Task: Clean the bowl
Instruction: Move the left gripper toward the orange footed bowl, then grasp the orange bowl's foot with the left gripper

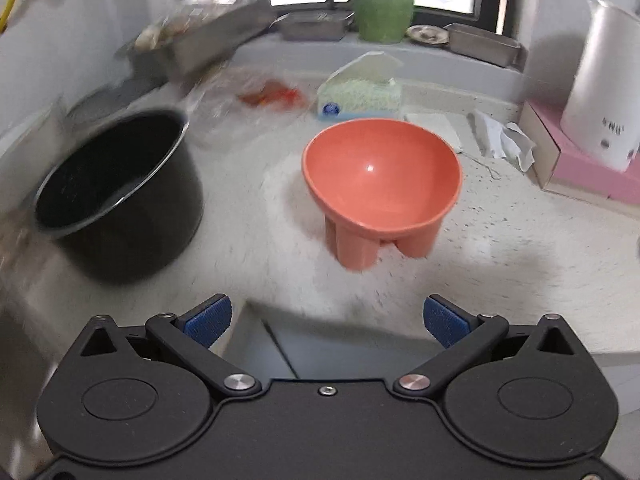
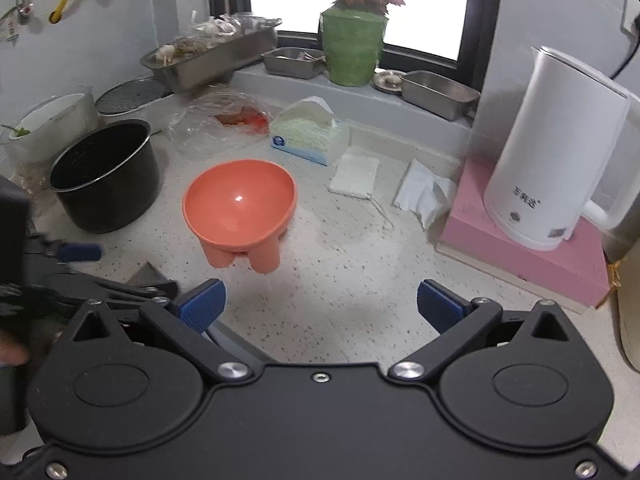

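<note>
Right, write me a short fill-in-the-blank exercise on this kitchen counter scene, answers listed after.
1. The orange bowl stands on the counter on its own ____.
2. The white kettle sits on a ____ box.
3. Left of the bowl stands a ____ pot.
4. Both the left gripper and the right gripper are ____.

Missing words: legs; pink; black; open
</note>
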